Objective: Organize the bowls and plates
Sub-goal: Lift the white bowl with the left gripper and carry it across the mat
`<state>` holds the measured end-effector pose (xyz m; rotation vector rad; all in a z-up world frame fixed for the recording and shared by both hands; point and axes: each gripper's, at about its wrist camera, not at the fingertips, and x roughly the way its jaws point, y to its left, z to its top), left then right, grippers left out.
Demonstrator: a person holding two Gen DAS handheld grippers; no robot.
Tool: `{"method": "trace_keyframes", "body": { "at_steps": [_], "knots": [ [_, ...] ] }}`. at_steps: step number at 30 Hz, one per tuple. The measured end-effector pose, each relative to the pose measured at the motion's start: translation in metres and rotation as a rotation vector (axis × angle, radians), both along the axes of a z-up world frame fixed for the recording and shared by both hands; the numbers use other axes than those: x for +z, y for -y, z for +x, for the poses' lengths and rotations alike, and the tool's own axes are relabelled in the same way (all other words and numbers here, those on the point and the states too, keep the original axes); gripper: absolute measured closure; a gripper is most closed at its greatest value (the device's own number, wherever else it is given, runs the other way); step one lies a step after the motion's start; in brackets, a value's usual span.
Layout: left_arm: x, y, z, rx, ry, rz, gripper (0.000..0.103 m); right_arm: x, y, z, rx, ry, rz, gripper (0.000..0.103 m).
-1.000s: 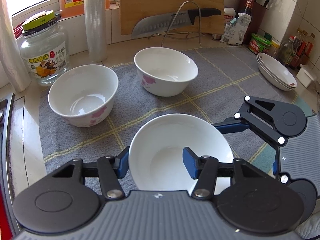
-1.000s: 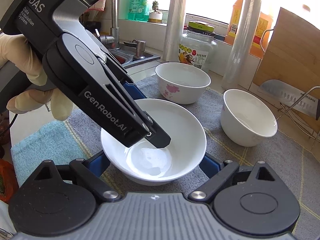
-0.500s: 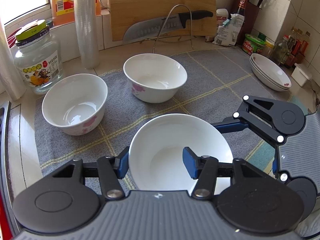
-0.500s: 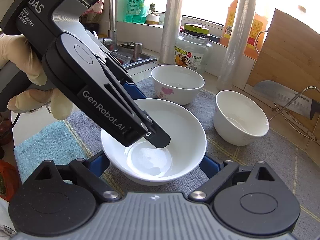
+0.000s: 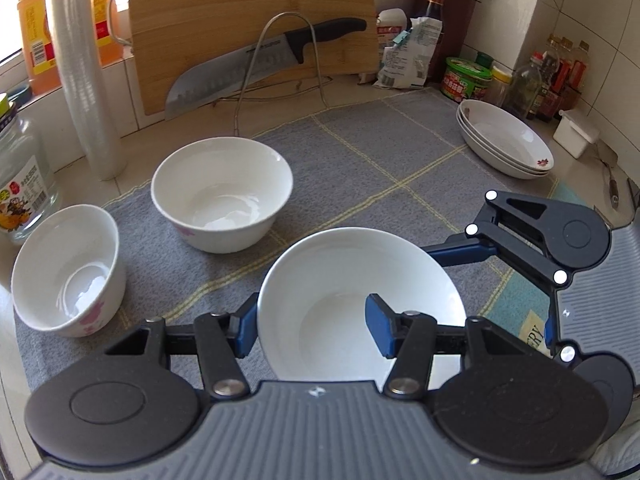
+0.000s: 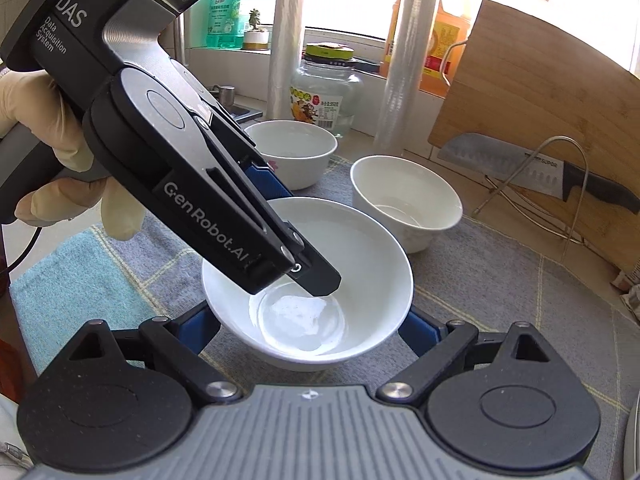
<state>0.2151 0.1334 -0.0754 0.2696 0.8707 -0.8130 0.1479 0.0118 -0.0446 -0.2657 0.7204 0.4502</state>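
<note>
A plain white bowl (image 5: pixel 360 272) hangs just above the grey mat (image 5: pixel 380 152), held by both grippers. My left gripper (image 5: pixel 312 328) is shut on its near rim, one blue pad inside the bowl and one outside. In the right wrist view my right gripper (image 6: pixel 308 330) clamps the same bowl (image 6: pixel 360 248) across its outer walls, jaws wide. Two flower-printed bowls (image 5: pixel 222 196) (image 5: pixel 64 272) stand on the mat to the left. A stack of shallow plates (image 5: pixel 504 140) sits at the far right.
A cutting board (image 5: pixel 240 12), a knife (image 5: pixel 256 68) and a wire rack (image 5: pixel 280 60) stand behind the mat. A glass jar (image 5: pixel 20 188) and a roll of wrap (image 5: pixel 84 80) are at the left, bottles and jars (image 5: pixel 468 78) in the far right corner. A gloved hand (image 6: pixel 60 148) holds the left gripper.
Both grippers have carried the bowl to the right, away from the two flower-printed bowls and nearer the stack of plates. Their hold on it looks the same.
</note>
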Motion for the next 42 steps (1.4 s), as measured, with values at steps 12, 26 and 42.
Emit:
{"method": "trace_keyframes", "body": {
  "at_steps": [12, 26, 42],
  "knots": [
    [0.001, 0.071, 0.003, -0.14, 0.01, -0.004, 0.049, 0.002, 0.057, -0.009, -0.137, 0.0, -0.016, 0.006],
    [-0.007, 0.124, 0.01, -0.243, 0.001, -0.005, 0.049, -0.005, 0.099, -0.011, -0.25, -0.019, -0.024, 0.006],
    [-0.02, 0.132, 0.018, -0.255, -0.037, -0.013, 0.049, -0.013, 0.104, -0.005, -0.269, -0.06, -0.009, 0.004]
  ]
}}
